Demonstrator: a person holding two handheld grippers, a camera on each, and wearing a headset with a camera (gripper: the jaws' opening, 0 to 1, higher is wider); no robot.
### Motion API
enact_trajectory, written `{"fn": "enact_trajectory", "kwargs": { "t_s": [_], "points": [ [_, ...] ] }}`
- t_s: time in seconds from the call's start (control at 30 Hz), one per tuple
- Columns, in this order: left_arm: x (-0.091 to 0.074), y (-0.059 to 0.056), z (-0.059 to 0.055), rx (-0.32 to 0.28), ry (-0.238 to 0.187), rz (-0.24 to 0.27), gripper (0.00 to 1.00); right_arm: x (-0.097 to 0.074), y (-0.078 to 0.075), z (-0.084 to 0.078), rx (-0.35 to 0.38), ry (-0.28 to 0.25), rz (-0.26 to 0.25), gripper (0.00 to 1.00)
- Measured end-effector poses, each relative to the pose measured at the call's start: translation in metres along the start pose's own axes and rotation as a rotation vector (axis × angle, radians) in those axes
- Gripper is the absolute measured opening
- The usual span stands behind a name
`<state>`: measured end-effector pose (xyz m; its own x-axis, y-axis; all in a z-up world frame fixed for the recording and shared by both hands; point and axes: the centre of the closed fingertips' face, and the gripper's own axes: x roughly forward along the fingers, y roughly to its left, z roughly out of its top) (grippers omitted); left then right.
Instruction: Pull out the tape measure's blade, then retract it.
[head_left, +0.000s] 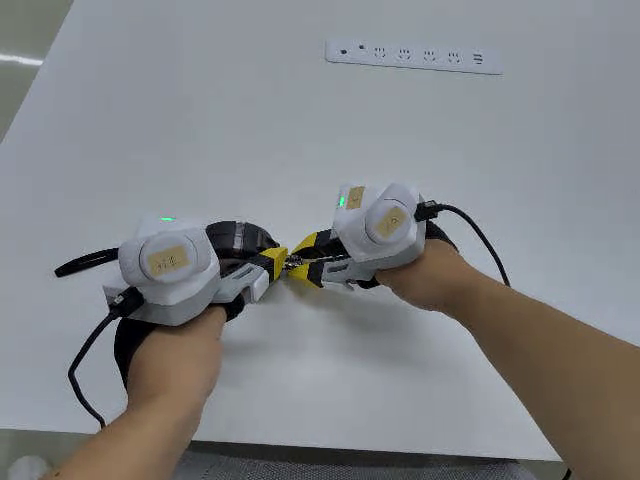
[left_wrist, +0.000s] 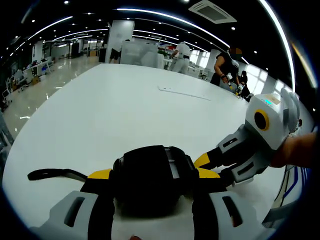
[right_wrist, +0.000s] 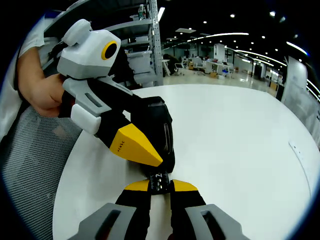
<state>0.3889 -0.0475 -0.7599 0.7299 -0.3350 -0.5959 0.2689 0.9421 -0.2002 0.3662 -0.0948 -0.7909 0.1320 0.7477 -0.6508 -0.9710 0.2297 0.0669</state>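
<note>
Left tool (left_wrist: 154, 176) clamps tape measure (head_left: 240, 238), right tool (head_left: 306, 260) pinches its blade tip (right_wrist: 160, 180); power strip (head_left: 413, 55) well apart

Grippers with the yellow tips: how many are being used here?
2. The left gripper is clamped around the black tape measure over the white table; the right gripper faces it, pinching the blade's end hook. None seems hidden.

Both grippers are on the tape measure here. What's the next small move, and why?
Probably draw the right gripper straight away from the left gripper, keeping the left one steady. The left gripper's fingers clamp the tape measure, and the right gripper's fingers are shut on the blade tip, which sits right at the case, so hardly any blade appears to be out.
</note>
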Motion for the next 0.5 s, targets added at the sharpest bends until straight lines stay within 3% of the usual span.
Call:
{"fn": "enact_trajectory", "kwargs": {
  "t_s": [0.5],
  "points": [
    [0.0022, 0.0018, 0.0000, 0.000, -0.002, 0.003, 0.59, 0.0033, 0.0006, 0.0020, -0.010, -0.002, 0.000, 0.13]
  ]
}}
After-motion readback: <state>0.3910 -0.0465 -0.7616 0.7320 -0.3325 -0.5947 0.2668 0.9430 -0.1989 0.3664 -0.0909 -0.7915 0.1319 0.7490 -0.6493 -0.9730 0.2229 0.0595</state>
